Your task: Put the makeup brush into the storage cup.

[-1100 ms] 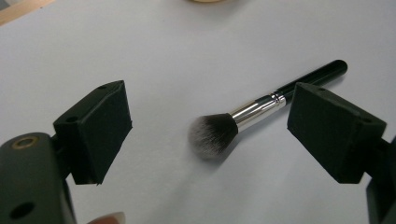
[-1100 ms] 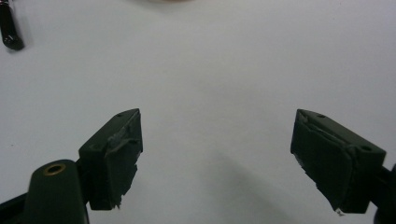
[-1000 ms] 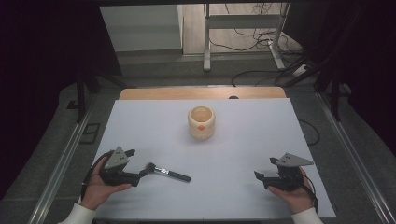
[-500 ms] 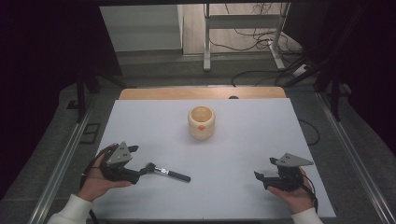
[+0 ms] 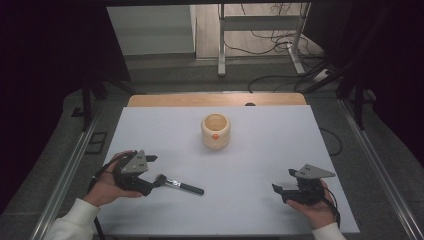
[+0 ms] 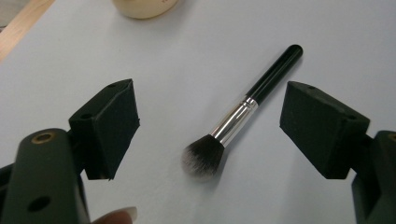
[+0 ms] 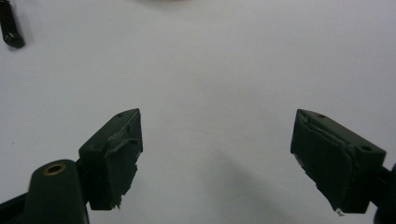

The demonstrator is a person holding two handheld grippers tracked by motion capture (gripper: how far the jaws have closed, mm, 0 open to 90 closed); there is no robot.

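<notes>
straddling the makeup brush (image 6: 243, 112) with my left gripper (image 6: 208, 123), jaws apart and just narrowing, so its ferrule lines up for a pinch.

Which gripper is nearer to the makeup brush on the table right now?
Left. The left gripper sits right at the bristle end of the makeup brush, jaws apart and not touching it. The right gripper rests well off beyond the handle end.
</notes>
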